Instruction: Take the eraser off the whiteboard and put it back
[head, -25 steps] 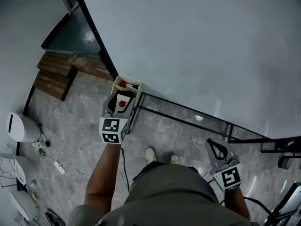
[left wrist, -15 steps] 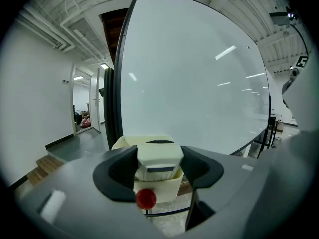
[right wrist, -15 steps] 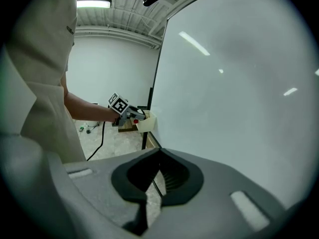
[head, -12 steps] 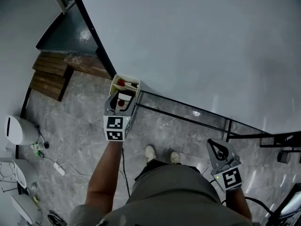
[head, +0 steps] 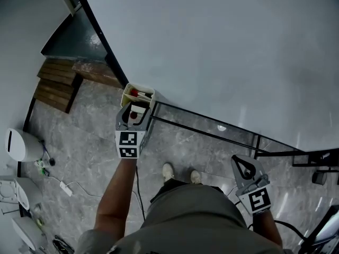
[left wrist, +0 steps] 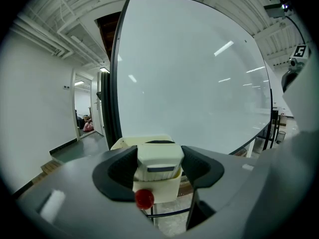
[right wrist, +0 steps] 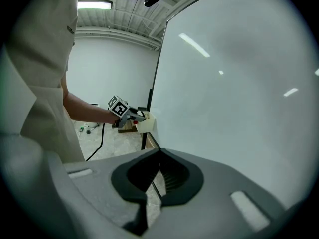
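- Left gripper view shows the eraser [left wrist: 158, 159], a small cream block with a dark strip across its near face, between the jaws of the left gripper [head: 136, 109]. Both pads lie against its sides, so the jaws are closed on it.
- Its place is at the lower left corner of the whiteboard [head: 222, 52], just in front of a cream holder box [head: 143, 88] mounted there. Whether its underside touches the box I cannot tell.
- The right gripper [right wrist: 158, 176] has its jaws shut together with nothing between them. It is held low at the person's right side, well apart from the eraser.
- Weight, as a judgement: light, a hollow plastic shell with a thin wiping pad, so it should need little squeeze.
- Stiffness: the shell looks rigid and should take the pads without deforming. The wiping face is probably soft and would give under pressure.
- Surface: smooth moulded plastic, likely a little slippery, and the faceted top could let it twist if it is pinched high.
- Best hold: across the two long flat sides of the shell at mid height, as now, keeping off the soft face.
- Fragility: low, and a short drop would probably do no harm.
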### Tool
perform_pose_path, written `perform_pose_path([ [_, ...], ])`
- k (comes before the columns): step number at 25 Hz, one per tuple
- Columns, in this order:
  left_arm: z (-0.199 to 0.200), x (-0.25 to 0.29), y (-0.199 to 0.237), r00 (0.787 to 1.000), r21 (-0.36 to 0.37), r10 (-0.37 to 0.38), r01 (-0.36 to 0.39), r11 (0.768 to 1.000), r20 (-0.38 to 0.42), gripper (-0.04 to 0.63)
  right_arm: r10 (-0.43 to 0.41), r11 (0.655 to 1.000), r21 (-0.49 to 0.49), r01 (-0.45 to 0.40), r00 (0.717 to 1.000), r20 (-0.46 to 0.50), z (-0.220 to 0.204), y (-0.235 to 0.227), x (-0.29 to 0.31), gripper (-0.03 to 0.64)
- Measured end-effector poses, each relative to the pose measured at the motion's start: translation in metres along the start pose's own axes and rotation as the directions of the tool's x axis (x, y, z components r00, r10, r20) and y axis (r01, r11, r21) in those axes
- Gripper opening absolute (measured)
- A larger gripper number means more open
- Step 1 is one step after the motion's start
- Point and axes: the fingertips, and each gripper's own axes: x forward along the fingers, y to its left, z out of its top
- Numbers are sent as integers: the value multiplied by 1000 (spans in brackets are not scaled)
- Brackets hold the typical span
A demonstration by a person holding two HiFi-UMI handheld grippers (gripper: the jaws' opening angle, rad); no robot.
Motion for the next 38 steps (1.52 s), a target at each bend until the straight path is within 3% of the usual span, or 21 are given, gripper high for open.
perform_pose_path([
  [9, 13, -25, -4, 997, 24, 76, -76, 997, 9, 301, 39, 999, -25, -37, 998, 46, 0, -16, -8, 3],
  [18, 41, -102, -45, 990, 19, 139, -140, 990, 38, 301, 192, 978, -100, -180, 974, 120, 5, -17, -11, 3],
  [25, 62, -178, -115, 983, -2, 167, -167, 986, 74, 279, 370, 923, -174, -343, 914, 163, -2, -9, -15, 3],
  [30, 54, -233, -162, 978, -52, 204, -202, 978, 38, 247, 505, 852, -249, -460, 848, 161, -14, 14, -10, 3],
  [33, 51, -258, -184, 977, -83, 215, -213, 973, 11, 196, 570, 810, -278, -516, 804, 167, -12, 29, -13, 3],
  [38, 52, -287, -208, 977, -116, 211, -208, 971, 12, 68, 599, 791, -285, -541, 779, 185, -7, 49, -17, 3],
])
